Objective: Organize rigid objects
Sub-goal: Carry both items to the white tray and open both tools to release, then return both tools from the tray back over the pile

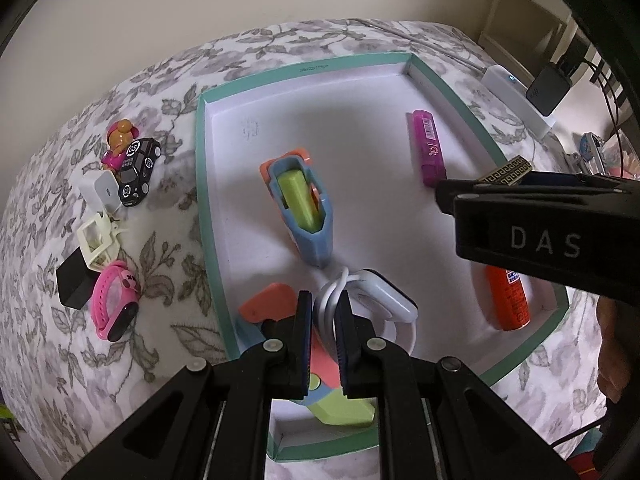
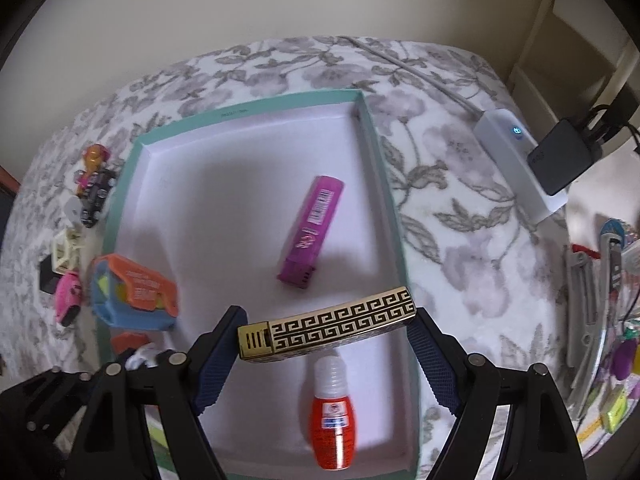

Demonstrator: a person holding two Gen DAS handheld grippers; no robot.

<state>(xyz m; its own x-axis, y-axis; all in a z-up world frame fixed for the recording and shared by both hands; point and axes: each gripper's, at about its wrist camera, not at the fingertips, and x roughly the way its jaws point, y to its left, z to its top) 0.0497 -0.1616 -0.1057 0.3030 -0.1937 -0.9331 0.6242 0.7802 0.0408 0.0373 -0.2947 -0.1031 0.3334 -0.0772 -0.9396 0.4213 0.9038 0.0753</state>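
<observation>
From your left wrist camera, your left gripper [image 1: 323, 312] was clamped on a coiled white cable [image 1: 332, 300] above the near part of the teal-edged box lid [image 1: 202, 184]. A blue-and-green toy gun [image 1: 302, 208], a magenta lighter [image 1: 428, 146] and an orange bottle [image 1: 508, 300] lay inside the lid. A black toy car [image 1: 138, 172] and a pink watch [image 1: 114, 304] sat outside on the floral bedspread [image 1: 168, 264].

From your right wrist camera, your right gripper [image 2: 326, 338] held a gold key-pattern lighter [image 2: 326, 332] lengthwise between its widely spread fingers, over the lid's right side, just above the orange bottle [image 2: 334, 420] and near the magenta lighter [image 2: 310, 232].
</observation>
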